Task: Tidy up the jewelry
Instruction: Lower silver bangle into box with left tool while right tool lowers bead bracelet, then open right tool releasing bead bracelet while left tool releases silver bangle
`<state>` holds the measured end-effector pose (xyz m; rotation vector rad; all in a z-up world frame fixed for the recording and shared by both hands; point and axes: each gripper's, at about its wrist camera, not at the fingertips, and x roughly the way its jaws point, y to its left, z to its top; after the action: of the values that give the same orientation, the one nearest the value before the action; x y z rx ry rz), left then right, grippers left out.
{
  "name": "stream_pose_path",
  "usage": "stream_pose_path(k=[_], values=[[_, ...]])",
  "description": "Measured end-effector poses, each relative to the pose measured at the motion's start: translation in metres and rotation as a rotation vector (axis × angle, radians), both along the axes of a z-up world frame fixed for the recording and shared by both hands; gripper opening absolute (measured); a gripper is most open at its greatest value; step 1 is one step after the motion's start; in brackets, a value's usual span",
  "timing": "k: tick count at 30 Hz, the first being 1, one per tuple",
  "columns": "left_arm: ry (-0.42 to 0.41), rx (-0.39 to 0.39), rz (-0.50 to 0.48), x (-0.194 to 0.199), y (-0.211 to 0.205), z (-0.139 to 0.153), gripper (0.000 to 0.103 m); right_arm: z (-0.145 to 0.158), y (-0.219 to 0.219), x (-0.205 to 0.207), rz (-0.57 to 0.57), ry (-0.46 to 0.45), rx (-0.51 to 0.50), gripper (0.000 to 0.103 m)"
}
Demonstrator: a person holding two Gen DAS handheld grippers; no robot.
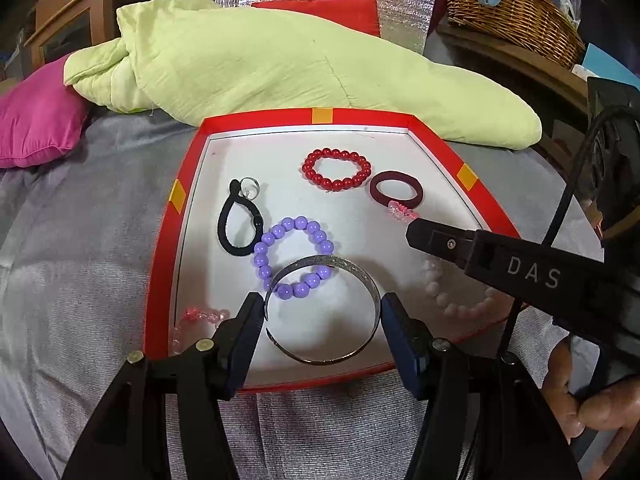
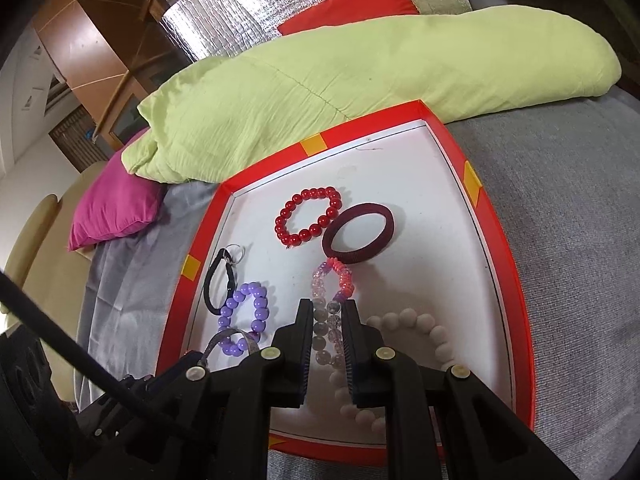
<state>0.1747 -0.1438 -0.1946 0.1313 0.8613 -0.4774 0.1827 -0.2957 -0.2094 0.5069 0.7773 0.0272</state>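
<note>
You had a grey-covered bed (image 1: 80, 240) bearing the red tray (image 1: 160, 264), a green pillow (image 1: 280, 64) and a pink cushion (image 1: 36, 120).

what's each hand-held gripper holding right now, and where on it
Left hand-held gripper: the silver metal cuff bangle, clamped across its opposite sides. Right hand-held gripper: the clear and pink beaded bracelet, pinched at its near, clear-bead end.

The left gripper (image 1: 323, 312) is showing black arms, blue fingers (image 1: 402, 344), brass-coloured screws; the right gripper (image 2: 328, 316) is wearing white "DAS" lettering.
</note>
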Motion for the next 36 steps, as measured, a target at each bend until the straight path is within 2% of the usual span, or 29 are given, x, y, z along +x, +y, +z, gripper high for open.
stream_pose_path(k=[36], values=[[-0.012, 0.035, 0.005, -0.0016, -0.0035, -0.0013, 0.062, 0.0014, 0.0003, -0.0018, -0.003, -0.003, 0.0, 0.017]])
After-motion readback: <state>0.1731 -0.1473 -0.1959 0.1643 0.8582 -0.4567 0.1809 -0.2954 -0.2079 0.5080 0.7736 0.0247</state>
